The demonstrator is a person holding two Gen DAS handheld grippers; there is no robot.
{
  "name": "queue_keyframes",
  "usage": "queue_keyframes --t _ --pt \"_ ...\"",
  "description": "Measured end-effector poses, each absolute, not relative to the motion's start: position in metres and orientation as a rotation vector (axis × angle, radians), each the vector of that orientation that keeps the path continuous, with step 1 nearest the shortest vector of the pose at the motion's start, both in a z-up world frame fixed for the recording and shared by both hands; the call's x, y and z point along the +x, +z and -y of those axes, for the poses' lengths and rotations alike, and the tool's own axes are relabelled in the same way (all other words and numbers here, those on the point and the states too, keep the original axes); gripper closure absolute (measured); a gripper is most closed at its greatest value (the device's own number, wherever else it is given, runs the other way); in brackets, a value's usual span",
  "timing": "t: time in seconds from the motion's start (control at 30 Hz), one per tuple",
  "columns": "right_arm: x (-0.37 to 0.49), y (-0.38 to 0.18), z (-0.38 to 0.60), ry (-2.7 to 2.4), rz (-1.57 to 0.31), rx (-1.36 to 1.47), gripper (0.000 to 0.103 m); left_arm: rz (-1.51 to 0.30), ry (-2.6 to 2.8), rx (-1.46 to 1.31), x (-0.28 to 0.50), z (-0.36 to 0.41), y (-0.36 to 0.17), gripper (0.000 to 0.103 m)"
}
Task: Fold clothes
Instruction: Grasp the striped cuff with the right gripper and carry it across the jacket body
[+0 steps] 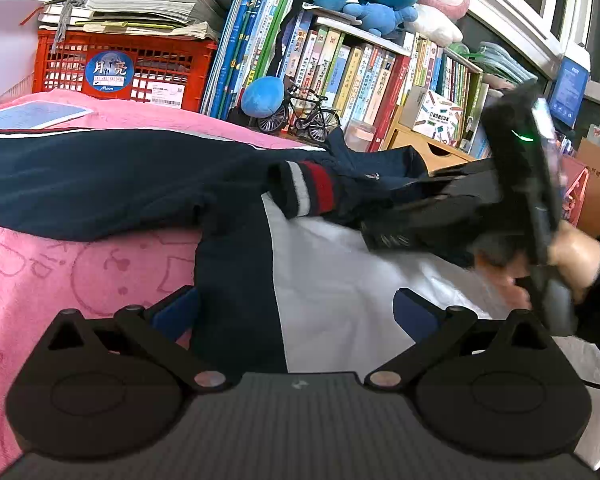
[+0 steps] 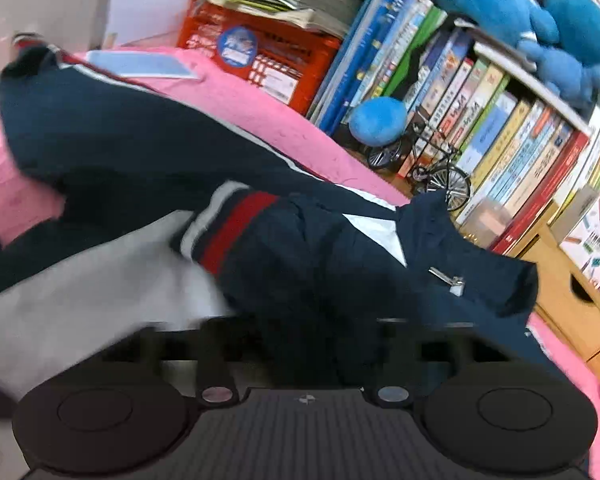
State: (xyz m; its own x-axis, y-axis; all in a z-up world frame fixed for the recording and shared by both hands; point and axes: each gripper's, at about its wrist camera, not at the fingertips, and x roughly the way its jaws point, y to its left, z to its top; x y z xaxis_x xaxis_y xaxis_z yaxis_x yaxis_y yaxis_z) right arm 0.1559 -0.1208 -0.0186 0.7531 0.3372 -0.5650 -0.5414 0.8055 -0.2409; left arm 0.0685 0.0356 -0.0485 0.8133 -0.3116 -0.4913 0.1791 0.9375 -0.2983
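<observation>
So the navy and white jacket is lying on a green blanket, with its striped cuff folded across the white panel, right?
Not quite: the blanket under the jacket is pink, not green. The left wrist view shows this clearly. The rest holds: the striped cuff does lie across the jacket's white panel.

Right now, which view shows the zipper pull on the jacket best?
The right wrist view: the silver zipper pull lies in plain sight on the navy jacket, near its collar. In the left wrist view it is only a tiny glint beside the right gripper.
</observation>
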Motion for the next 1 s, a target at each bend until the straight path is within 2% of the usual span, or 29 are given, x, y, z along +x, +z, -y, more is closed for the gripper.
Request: queue_keyframes --t 0.03,0.2,0.23,0.27,0.33,0.37,0.5,0.6,0.73,0.8,0.9,1.0 --pt "0.152 -0.016 0.122 0.513 -0.527 -0.424 0.014 -0.562 -0.267 -0.250 0.068 -0.037 -0.049 0.000" --pt "0.154 -0.014 0.109 0.572 -0.551 -0.487 0.015 -0.555 -0.272 -0.270 0.068 -0.039 -0.049 0.000" --pt "0.160 -0.017 0.101 0.575 -0.564 -0.496 0.024 -0.555 -0.273 -0.271 0.069 -0.040 -0.049 0.000" --pt "0.166 -0.020 0.092 0.579 -0.578 -0.506 0.046 -0.554 -0.275 -0.273 0.068 -0.040 -0.049 0.000" --pt "0.177 -0.025 0.076 0.585 -0.605 -0.525 0.068 -0.550 -0.282 -0.286 0.068 -0.042 -0.050 0.000" --pt "0.183 -0.029 0.068 0.585 -0.620 -0.530 0.071 -0.548 -0.286 -0.292 0.068 -0.044 -0.050 0.000" --pt "0.224 -0.037 0.074 0.528 -0.703 -0.229 0.072 -0.543 -0.295 -0.312 0.068 -0.046 -0.050 0.000" --pt "0.239 -0.038 0.073 0.502 -0.706 -0.159 0.071 -0.543 -0.297 -0.311 0.068 -0.046 -0.050 0.000" --pt "0.231 -0.029 0.084 0.582 -0.685 -0.081 0.058 -0.541 -0.300 -0.319 0.068 -0.047 -0.050 0.000" --pt "0.222 -0.019 0.106 0.626 -0.659 0.041 0.056 -0.542 -0.299 -0.317 0.068 -0.047 -0.050 0.000" --pt "0.210 -0.009 0.143 0.540 -0.636 0.092 0.056 -0.544 -0.295 -0.308 0.069 -0.046 -0.050 0.000" --pt "0.206 -0.013 0.170 0.373 -0.653 -0.001 0.056 -0.546 -0.291 -0.300 0.070 -0.045 -0.049 0.000"
